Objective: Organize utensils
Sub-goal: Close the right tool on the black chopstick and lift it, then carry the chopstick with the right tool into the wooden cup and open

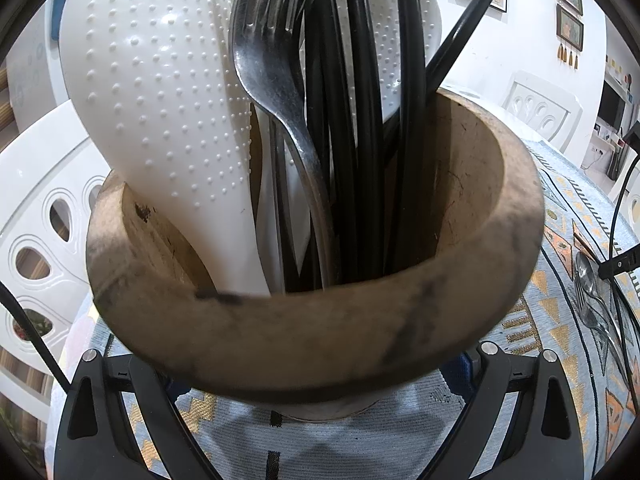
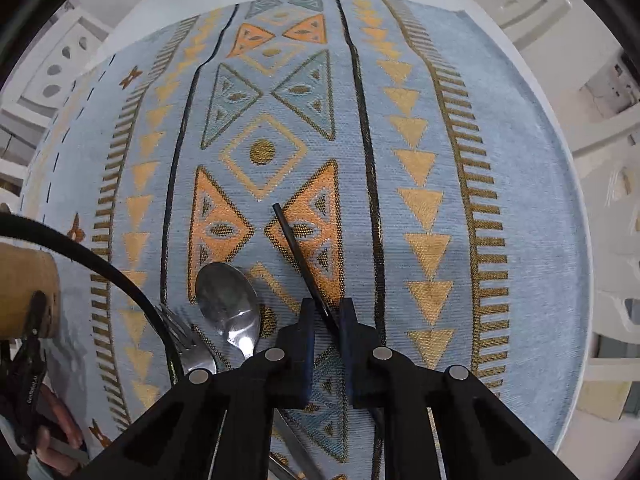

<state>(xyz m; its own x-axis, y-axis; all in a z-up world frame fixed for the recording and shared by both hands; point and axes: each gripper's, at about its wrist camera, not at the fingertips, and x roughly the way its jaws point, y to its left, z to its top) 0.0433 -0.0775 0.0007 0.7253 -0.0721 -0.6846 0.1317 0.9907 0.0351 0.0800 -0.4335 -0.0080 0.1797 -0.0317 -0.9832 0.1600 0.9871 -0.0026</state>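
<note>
Right wrist view: right gripper [image 2: 327, 312] nearly shut, pads pinching 1 black chopstick [image 2: 294, 250] near its low end, tip slanting off over the patterned cloth [image 2: 440, 120], ready for lifting. Just left, spoon [image 2: 228, 300] and fork [image 2: 182, 338] flat, not yet sorted. Left gripper [image 1: 320, 396] spread wide, apparently bracing the wooden holder [image 1: 312, 332] steady; firm contact unclear. Inside: white paddles [image 1: 160, 92], fork [image 1: 268, 80], black chopsticks [image 1: 360, 120] upright.

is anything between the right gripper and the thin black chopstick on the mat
Nothing visible does: the right gripper has the thin black chopstick between its fingers on the patterned blue mat; the steel spoon lies off to its left.
</note>
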